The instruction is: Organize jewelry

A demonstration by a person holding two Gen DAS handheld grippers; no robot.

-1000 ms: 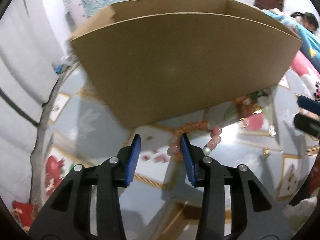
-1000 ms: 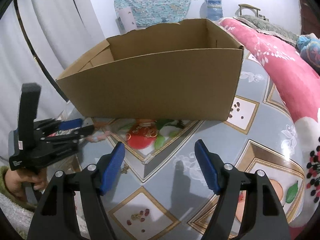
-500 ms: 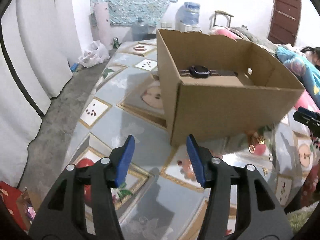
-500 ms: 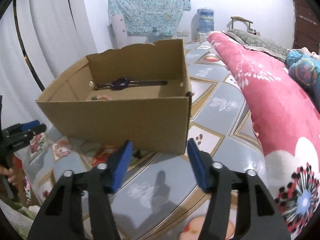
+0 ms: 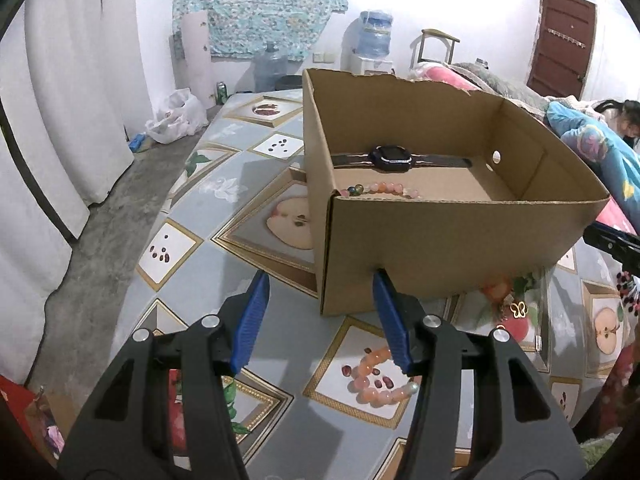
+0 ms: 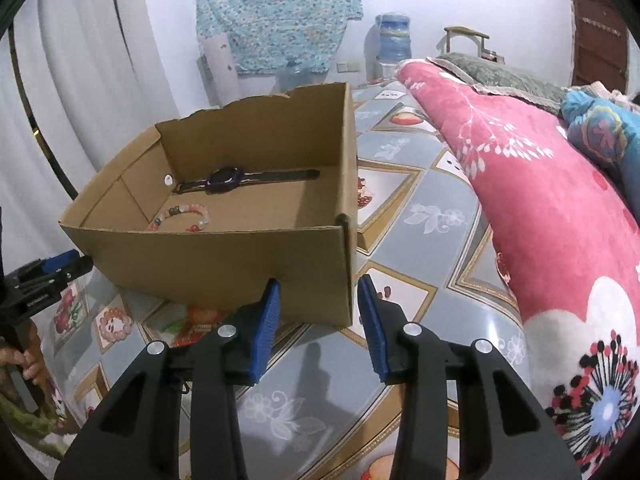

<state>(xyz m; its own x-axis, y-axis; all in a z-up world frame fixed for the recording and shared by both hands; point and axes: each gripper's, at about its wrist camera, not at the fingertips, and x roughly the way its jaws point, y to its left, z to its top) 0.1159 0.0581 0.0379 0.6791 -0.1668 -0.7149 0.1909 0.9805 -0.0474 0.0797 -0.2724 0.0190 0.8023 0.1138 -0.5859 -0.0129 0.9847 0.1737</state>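
Note:
An open cardboard box (image 5: 440,248) (image 6: 224,264) stands on the patterned mat. Inside lie a dark wristwatch (image 5: 392,158) (image 6: 228,178) and a bead bracelet (image 5: 380,190) (image 6: 180,216). A pink bead bracelet (image 5: 370,380) lies on the mat in front of the box, just beside the right finger of my left gripper (image 5: 320,278). That gripper is open and holds nothing. Small gold pieces (image 5: 516,310) lie on the mat by the box's front wall. My right gripper (image 6: 319,282) hovers before the box's near right corner, its jaws closing with nothing between them.
A pink floral blanket (image 6: 560,220) runs along the right side of the mat. A person (image 5: 628,120) lies at the far right. White curtains (image 5: 60,120) and a bare concrete strip (image 5: 104,232) border the left. Water bottles (image 5: 374,36) stand at the back wall.
Both grippers have drawn back and up from the box, so its inside now shows. The left jaws have widened, away from the pink bracelet; the right jaws have narrowed.

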